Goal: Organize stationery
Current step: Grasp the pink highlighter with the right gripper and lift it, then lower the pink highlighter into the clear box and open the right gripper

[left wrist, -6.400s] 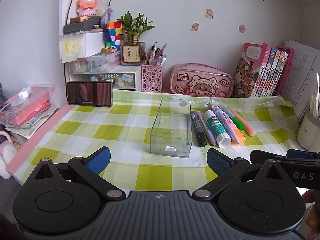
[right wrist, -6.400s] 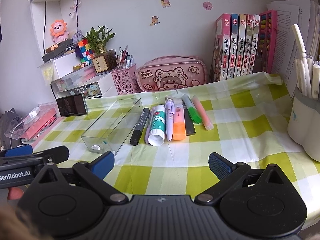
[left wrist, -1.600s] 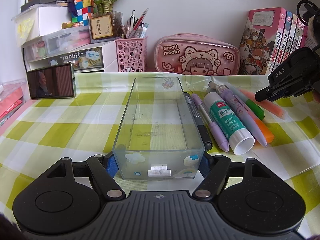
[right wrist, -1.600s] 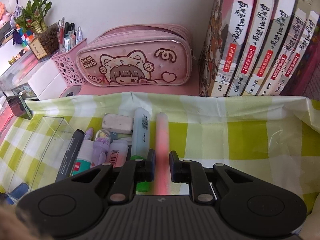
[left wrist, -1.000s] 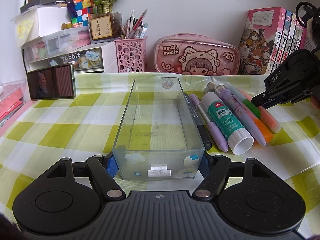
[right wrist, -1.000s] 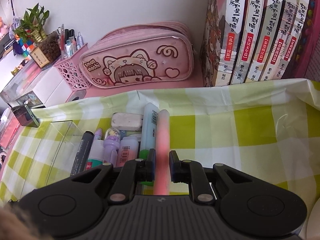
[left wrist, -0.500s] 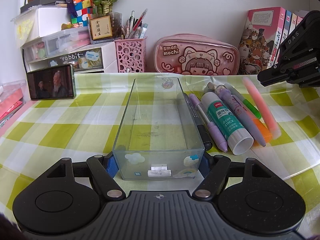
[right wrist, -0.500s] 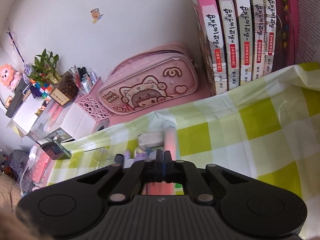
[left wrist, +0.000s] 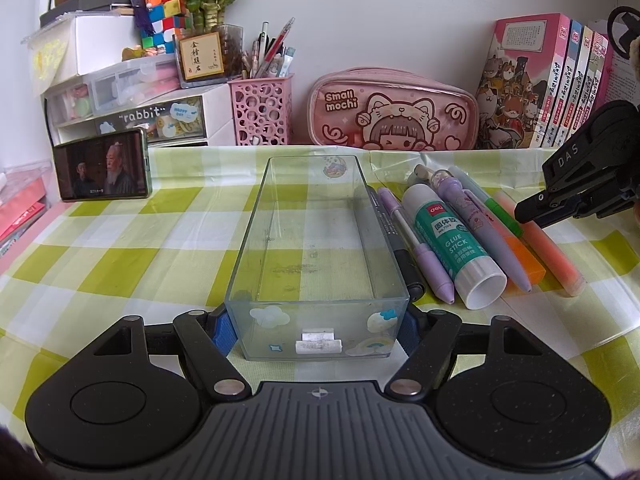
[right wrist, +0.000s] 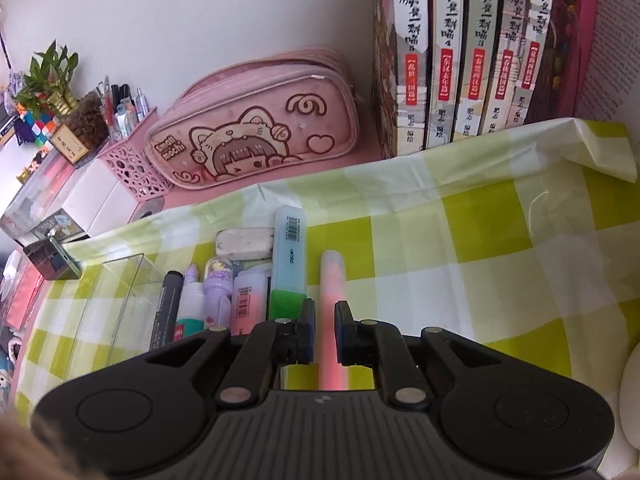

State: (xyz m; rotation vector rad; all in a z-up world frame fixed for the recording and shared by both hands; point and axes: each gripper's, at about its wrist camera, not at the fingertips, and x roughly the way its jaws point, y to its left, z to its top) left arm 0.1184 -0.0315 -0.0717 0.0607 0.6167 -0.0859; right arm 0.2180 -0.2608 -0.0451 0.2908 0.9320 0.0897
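A clear plastic box (left wrist: 316, 240) stands empty on the green checked cloth. My left gripper (left wrist: 314, 326) is shut on its near end. Right of the box lie a black marker (left wrist: 394, 236), a purple pen (left wrist: 416, 244), a glue stick (left wrist: 456, 244), a lilac pen (left wrist: 480, 224), green and orange highlighters, and a pink highlighter (left wrist: 554, 250). My right gripper (right wrist: 323, 322) straddles the pink highlighter (right wrist: 332, 280), which lies on the cloth. Its jaws stand slightly apart from the highlighter on both sides. An eraser (right wrist: 244, 242) lies behind the pens.
A pink pencil case (left wrist: 394, 114), a pink pen cup (left wrist: 262, 110), drawer units and a phone (left wrist: 102, 166) stand along the back wall. Books (right wrist: 472, 52) stand at the back right. A white cup edge (right wrist: 628, 396) shows at the far right.
The right gripper had lifted the pink highlighter in shut jaws. Now it has lowered it back onto the cloth beside the other pens and its jaws have parted. The left gripper has not moved.
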